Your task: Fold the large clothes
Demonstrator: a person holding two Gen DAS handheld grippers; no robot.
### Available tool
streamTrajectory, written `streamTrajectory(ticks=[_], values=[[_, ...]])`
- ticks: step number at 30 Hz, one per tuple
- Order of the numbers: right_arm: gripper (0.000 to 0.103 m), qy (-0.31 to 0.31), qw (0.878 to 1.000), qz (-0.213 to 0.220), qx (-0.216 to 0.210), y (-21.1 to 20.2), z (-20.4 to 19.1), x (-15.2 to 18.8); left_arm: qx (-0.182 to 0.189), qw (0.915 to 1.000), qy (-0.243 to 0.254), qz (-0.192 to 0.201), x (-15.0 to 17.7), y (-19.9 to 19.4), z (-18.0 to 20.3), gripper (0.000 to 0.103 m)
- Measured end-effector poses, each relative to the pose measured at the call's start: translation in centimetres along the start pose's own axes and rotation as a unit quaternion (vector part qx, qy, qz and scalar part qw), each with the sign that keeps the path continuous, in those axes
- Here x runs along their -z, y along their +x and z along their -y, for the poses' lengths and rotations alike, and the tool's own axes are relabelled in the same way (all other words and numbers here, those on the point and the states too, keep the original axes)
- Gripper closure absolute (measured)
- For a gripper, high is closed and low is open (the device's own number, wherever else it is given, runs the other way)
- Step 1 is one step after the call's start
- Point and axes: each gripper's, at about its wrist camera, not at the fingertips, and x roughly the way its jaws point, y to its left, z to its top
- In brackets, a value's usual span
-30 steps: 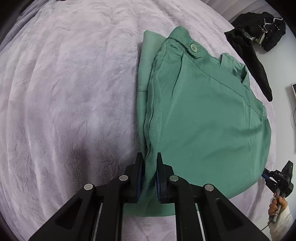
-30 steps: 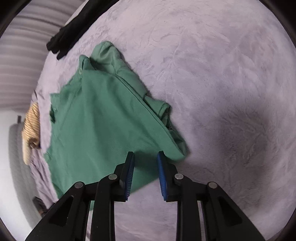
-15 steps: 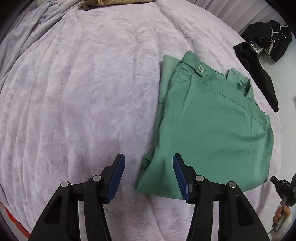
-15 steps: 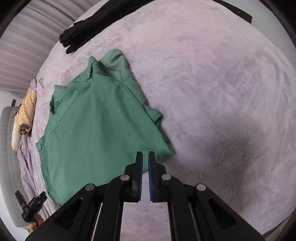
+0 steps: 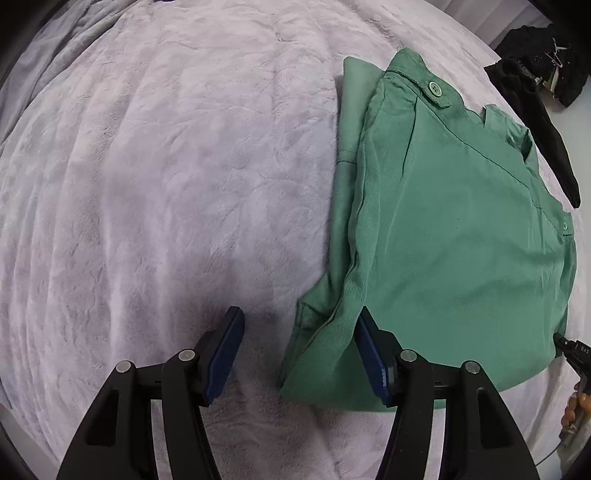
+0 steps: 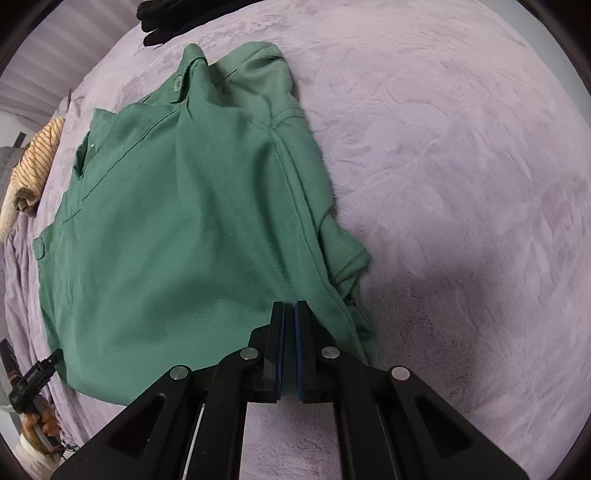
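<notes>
A green buttoned garment [image 5: 461,221] lies folded flat on the lilac fleece blanket [image 5: 147,184]. My left gripper [image 5: 299,314] points down at its near left corner. Its jaws are opening and the corner lies loose between them, with neither pad pressing on it. In the right wrist view the same garment [image 6: 184,221] fills the left half. My right gripper [image 6: 290,306] is shut, its tips over the garment's near right edge, and I see no cloth pinched between the pads. Each gripper shows small in the other's view, the right gripper [image 5: 576,350] and the left gripper [image 6: 33,376], each with a hand on it.
Black clothes [image 5: 535,122] with a hanger lie beyond the garment's far side, and also show as a black garment [image 6: 166,18]. A striped yellow cloth [image 6: 33,162] sits at the left edge of the bed. Bare blanket [image 6: 443,184] stretches to the right of the garment.
The left gripper let go of the garment's left edge and opened wide. The right gripper closed from slightly open and came over the garment's near edge, which now looks larger.
</notes>
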Motion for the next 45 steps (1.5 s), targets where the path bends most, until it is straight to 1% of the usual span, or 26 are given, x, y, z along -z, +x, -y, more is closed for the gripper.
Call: streamTrajectory(ticks=[2, 3, 6, 10, 12, 15, 19, 20, 22, 23, 24, 25, 26, 28, 30, 31, 34, 36, 37, 38, 41, 42, 44, 45], values=[[0.099, 0.011, 1.0, -0.002, 0.007, -0.6, 0.3, 0.4, -0.008, 0.9999, -0.005, -0.005, 0.6, -0.3, -0.7, 0.041], [0.095, 0.016, 1.0, -0.004, 0.009, -0.9, 0.4, 0.7, -0.01, 0.9999, -0.011, -0.006, 0.7, -0.4, -1.0, 0.041], [0.095, 0.022, 1.0, -0.009, 0.01, -1.9, 0.2, 1.6, -0.023, 0.9992, -0.029, -0.011, 1.1, -0.4, -1.8, 0.041], [0.095, 0.026, 1.0, -0.013, -0.003, -3.3, -0.5, 3.3, -0.024, 0.9974, -0.064, -0.021, 1.3, -0.8, -3.7, 0.041], [0.095, 0.028, 0.999, -0.016, -0.011, -3.7, -1.2, 4.3, -0.036, 0.9973, -0.059, -0.023, 1.4, -1.4, -4.0, 0.041], [0.095, 0.029, 0.999, -0.024, -0.026, -4.2, -2.7, 5.5, -0.055, 0.9977, -0.031, -0.024, 1.7, -2.6, -3.3, 0.041], [0.094, 0.023, 0.998, -0.039, -0.047, -4.4, -5.1, 7.3, -0.043, 0.9988, -0.002, -0.022, 2.2, -4.2, -1.8, 0.041], [0.093, 0.02, 0.998, -0.042, -0.051, -4.4, -5.8, 7.6, -0.04, 0.999, 0.001, -0.023, 2.5, -4.7, -1.7, 0.041], [0.084, 0.015, 0.997, -0.049, -0.058, -4.5, -7.0, 8.5, -0.04, 0.9987, 0.006, -0.03, 3.3, -5.4, -1.4, 0.041], [0.07, 0.012, 0.997, -0.053, -0.062, -4.5, -7.6, 8.9, -0.041, 0.9986, 0.009, -0.032, 3.6, -5.7, -1.3, 0.041], [0.054, 0.009, 0.996, -0.055, -0.063, -4.6, -8.2, 9.2, -0.045, 0.9984, 0.013, -0.033, 3.9, -6.2, -1.2, 0.041], [0.048, 0.004, 0.997, -0.053, -0.063, -4.6, -8.9, 9.5, -0.05, 0.998, 0.018, -0.034, 4.5, -6.6, -1.2, 0.041], [0.046, -0.001, 0.997, -0.052, -0.063, -4.6, -9.6, 9.8, -0.055, 0.9976, 0.023, -0.035, 5.0, -6.7, -1.1, 0.041], [0.046, -0.014, 0.996, -0.056, -0.063, -4.7, -10.8, 10.3, -0.064, 0.9971, 0.023, -0.033, 6.2, -7.5, -1.1, 0.041], [0.046, -0.021, 0.996, -0.059, -0.066, -5.1, -11.7, 10.8, -0.064, 0.9974, 0.019, -0.028, 7.0, -8.2, -1.4, 0.02], [0.046, -0.025, 0.996, -0.062, -0.067, -5.1, -12.2, 11.0, -0.063, 0.9977, 0.016, -0.02, 7.3, -8.8, -1.5, 0.004], [0.044, -0.033, 0.995, -0.064, -0.071, -5.7, -13.2, 11.5, -0.068, 0.9975, 0.022, -0.001, 8.6, -10.4, -1.9, 0.003], [0.038, -0.039, 0.995, -0.065, -0.072, -5.9, -14.0, 11.8, -0.066, 0.9976, 0.022, 0.001, 9.4, -11.4, -2.5, 0.003], [0.037, -0.043, 0.994, -0.064, -0.073, -6.1, -14.4, 11.9, -0.061, 0.9979, 0.022, 0.002, 9.7, -11.7, -2.6, 0.003], [0.037, -0.047, 0.994, -0.064, -0.074, -6.3, -14.8, 12.0, -0.057, 0.9982, 0.021, 0.002, 9.1, -11.4, -2.1, 0.003], [0.037, -0.055, 0.994, -0.06, -0.073, -6.8, -15.9, 12.3, -0.05, 0.9986, 0.016, 0.002, 9.3, -12.1, -2.1, 0.003], [0.035, -0.059, 0.994, -0.058, -0.073, -6.9, -16.3, 12.4, -0.046, 0.9988, 0.013, 0.002, 8.9, -12.0, -1.7, 0.003], [0.023, -0.07, 0.994, -0.052, -0.073, -7.3, -17.2, 12.6, -0.036, 0.9993, 0.007, -0.005, 8.5, -11.5, -2.1, 0.003], [0.022, -0.077, 0.993, -0.048, -0.074, -7.5, -17.7, 12.7, -0.035, 0.9993, 0.004, -0.01, 8.3, -11.2, -2.3, 0.003]])
